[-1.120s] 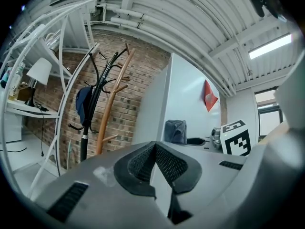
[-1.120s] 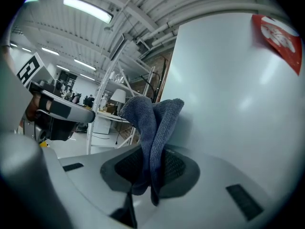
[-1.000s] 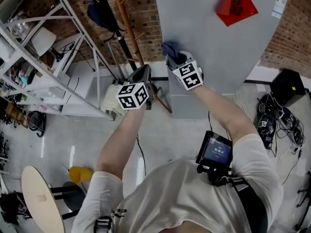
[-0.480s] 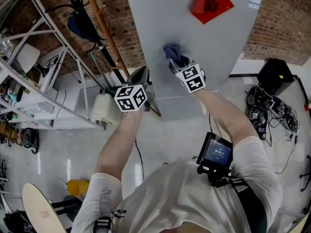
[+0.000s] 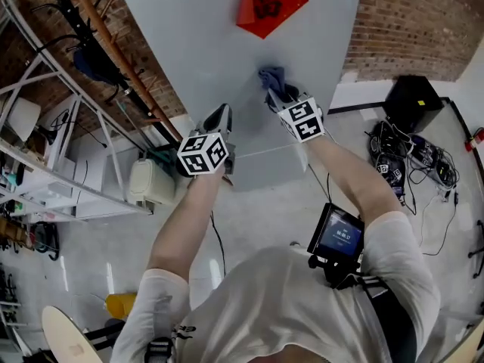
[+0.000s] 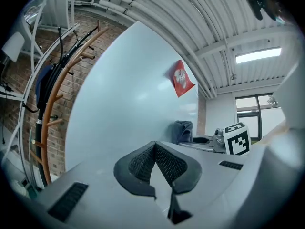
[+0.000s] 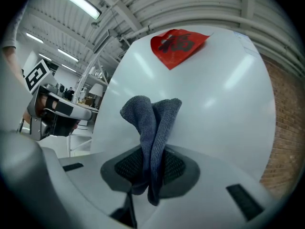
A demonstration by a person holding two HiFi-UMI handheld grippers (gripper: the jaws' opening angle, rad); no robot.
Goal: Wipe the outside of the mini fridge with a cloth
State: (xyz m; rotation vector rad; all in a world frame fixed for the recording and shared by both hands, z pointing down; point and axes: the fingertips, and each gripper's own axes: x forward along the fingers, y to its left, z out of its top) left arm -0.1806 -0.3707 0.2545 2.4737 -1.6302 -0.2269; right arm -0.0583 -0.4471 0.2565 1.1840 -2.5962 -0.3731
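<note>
Right gripper (image 5: 281, 97) clamps a folded grey cloth (image 5: 271, 77), its free end against the mini fridge (image 5: 197, 44) for wiping; left gripper (image 5: 220, 119), clenched on nothing, hovers alongside

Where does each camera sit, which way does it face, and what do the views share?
Head view: on the person's head, facing down at the fridge front; shows forearms, left gripper, right gripper.
Left gripper view: on the left gripper, facing the fridge along its shut, empty jaws.
Right gripper view: on the right gripper, facing the fridge along jaws shut on the cloth.
Shared: all three show fridge, cloth and red sticker.
</note>
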